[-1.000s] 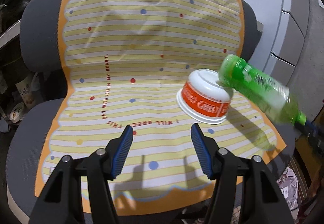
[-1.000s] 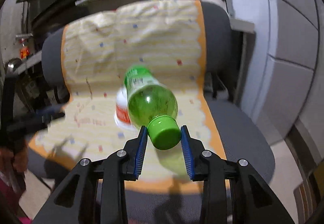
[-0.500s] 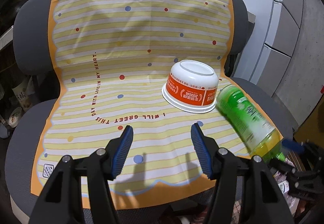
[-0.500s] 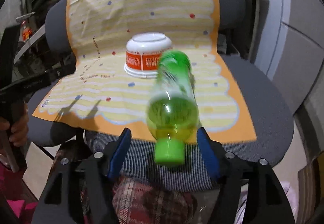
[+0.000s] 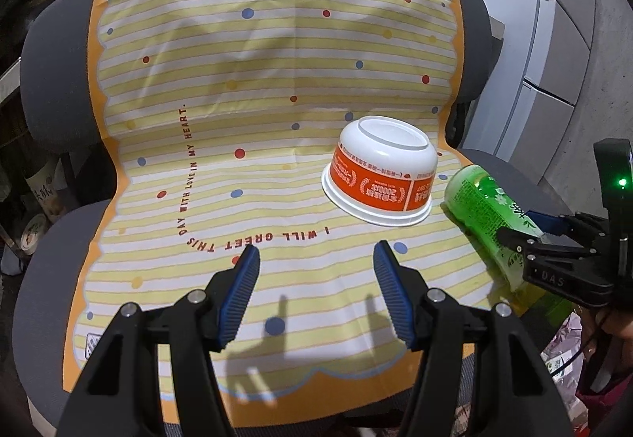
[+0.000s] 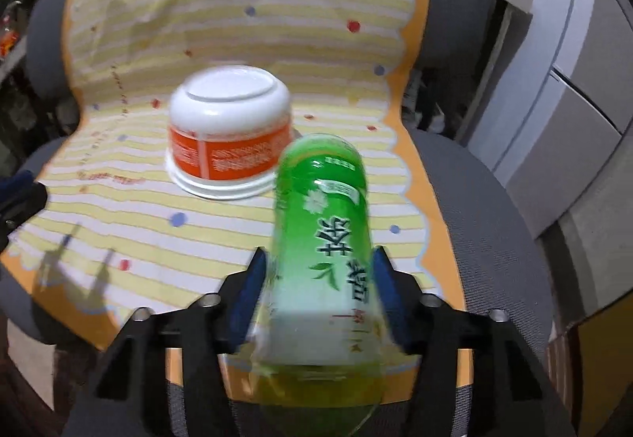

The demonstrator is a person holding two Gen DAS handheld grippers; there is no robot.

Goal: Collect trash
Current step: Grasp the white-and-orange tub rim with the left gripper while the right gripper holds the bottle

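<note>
Now that my right gripper (image 6: 316,290) has let go of the cap and closed in around the bottle (image 6: 322,239) body on the chair, regrasp looks underway; left gripper (image 5: 316,290) hangs released, empty.

The yellow-and-white striped plastic sheet (image 5: 277,89) with coloured dots, draped over the chair, carries dark red capitals in a curving line: "I WILL GREET THIS DAY WITH LOVE IN MY HEART." From the left wrist view the words along the seat read upside down.

The upturned white bowl (image 5: 381,176) has an orange label band with white print; "2000" between laurel sprigs can be made out, upside down. The rest is too small to read.

The green plastic bottle (image 6: 328,239) bears large dark green Chinese characters on its label, with a leaf drawing.

The black right gripper (image 5: 526,239) body shows embossed letters "D.A.S".
</note>
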